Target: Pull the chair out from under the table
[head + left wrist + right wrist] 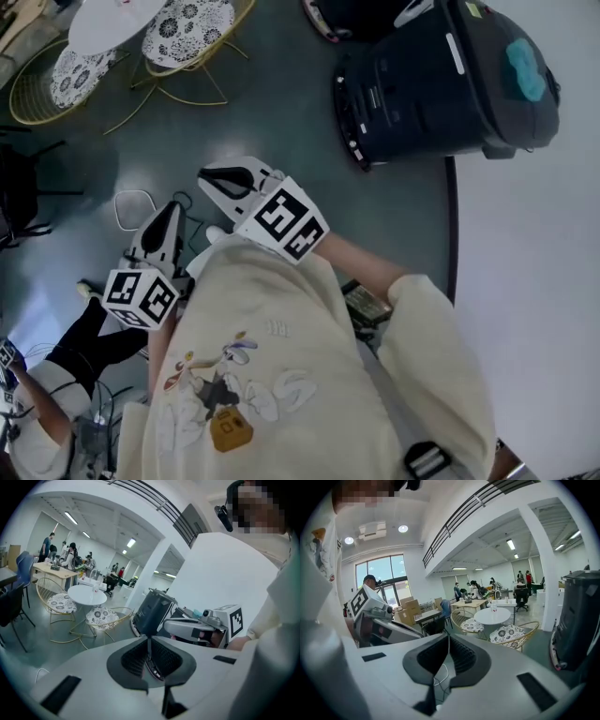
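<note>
A white round table [112, 21] stands far ahead at the top left of the head view, several steps off. Two gold wire chairs with patterned cushions stand at it: the nearer chair [187, 26] [101, 617] [508, 633] and a second chair [80, 73] [61, 603] [471, 625]. My left gripper [167, 223] [149, 645] and my right gripper [231, 178] [449, 644] are held side by side in front of my chest, pointing toward the table. Both are shut, with nothing between their pads and nothing touching them.
A big black wheeled machine [441, 80] [152, 611] [576, 616] stands to the right of the path. White cable loops [136, 208] lie on the grey floor below the grippers. A person [56, 394] crouches at lower left. A dark chair [19, 187] stands at the left, a white wall [534, 281] at the right.
</note>
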The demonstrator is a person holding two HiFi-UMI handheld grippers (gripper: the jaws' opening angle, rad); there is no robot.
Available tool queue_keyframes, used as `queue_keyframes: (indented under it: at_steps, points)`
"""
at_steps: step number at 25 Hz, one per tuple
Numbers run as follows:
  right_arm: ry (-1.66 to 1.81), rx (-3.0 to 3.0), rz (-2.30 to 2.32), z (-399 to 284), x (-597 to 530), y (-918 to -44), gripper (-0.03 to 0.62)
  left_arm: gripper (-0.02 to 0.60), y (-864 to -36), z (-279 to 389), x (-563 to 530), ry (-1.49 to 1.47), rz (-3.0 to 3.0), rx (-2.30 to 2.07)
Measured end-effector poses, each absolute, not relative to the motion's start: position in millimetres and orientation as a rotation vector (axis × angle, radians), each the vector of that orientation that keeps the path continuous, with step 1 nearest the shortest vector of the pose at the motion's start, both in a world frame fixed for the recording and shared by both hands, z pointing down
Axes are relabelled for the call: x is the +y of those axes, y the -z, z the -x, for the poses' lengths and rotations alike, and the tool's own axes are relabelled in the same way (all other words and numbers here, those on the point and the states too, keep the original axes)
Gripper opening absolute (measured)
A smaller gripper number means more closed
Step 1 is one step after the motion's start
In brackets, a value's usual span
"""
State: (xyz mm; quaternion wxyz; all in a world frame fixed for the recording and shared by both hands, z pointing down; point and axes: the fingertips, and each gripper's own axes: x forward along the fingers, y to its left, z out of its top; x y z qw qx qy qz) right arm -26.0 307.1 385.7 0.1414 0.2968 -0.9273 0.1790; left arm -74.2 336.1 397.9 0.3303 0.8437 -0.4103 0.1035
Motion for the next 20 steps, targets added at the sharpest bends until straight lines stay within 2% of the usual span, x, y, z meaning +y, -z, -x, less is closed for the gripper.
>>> queue_keyframes:
  at_steps: [9,20]
  points:
    - [-0.606,-2.697,-0.846,-49.3,237.5,-392.0,0.011,0.031,-390.8,19.7,274.8,-0.201,-2.154,-1.161]
    - [-0.792,-2.645,-0.916,-51.2,161.8,-423.0,0.011,0.031,-411.9,27.8,220.9,-0.254,-2.090,-1.127]
